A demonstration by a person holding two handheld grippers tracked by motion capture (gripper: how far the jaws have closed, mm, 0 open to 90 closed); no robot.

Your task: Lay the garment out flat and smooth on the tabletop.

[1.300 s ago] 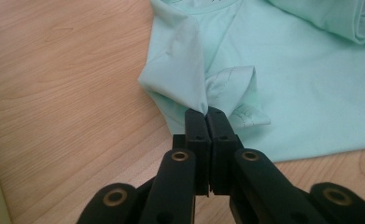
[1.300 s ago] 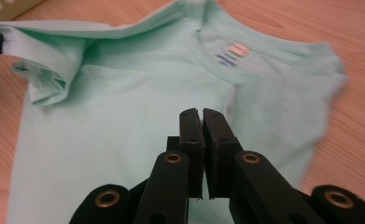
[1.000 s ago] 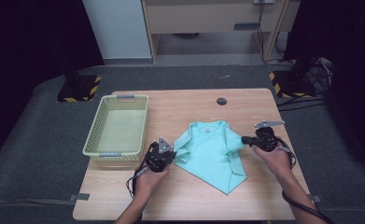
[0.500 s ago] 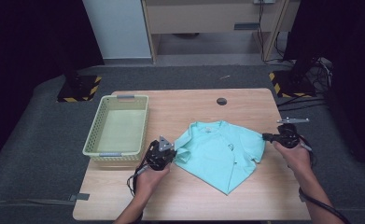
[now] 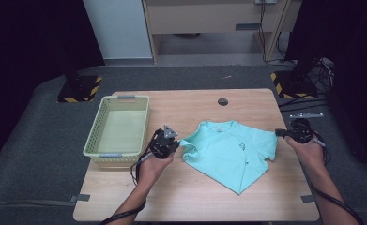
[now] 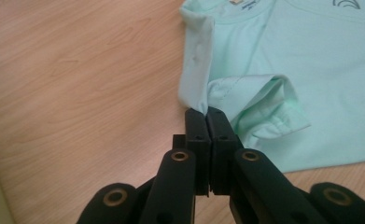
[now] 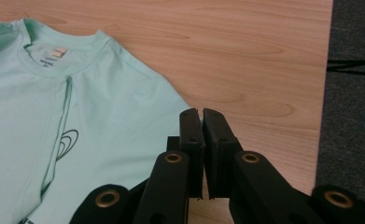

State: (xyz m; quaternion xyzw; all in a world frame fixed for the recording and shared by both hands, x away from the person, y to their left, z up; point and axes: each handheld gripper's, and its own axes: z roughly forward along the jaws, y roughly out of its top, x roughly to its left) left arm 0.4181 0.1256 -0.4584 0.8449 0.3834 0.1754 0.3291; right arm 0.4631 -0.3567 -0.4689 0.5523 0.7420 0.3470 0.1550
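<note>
A mint-green T-shirt (image 5: 228,150) lies face up, partly spread, on the wooden table (image 5: 195,197). My left gripper (image 5: 177,142) is at the shirt's left side, shut on the folded edge by the left sleeve; in the left gripper view the cloth (image 6: 311,70) runs right into the closed tips (image 6: 207,114). My right gripper (image 5: 279,133) is at the table's right edge, shut on the right sleeve's hem. In the right gripper view the shirt (image 7: 101,116) reaches the closed tips (image 7: 200,114), with a sliver of cloth between them.
A pale yellow-green basket (image 5: 143,126), nothing in it, stands left of the left gripper. A small black round cap (image 5: 223,101) sits in the tabletop at the back. Grey floor (image 7: 353,116) lies just past the table's right edge.
The right gripper has moved right to the table's edge, drawing the sleeve out and spreading the shirt wider. The left gripper has shifted a little and still holds its edge.
</note>
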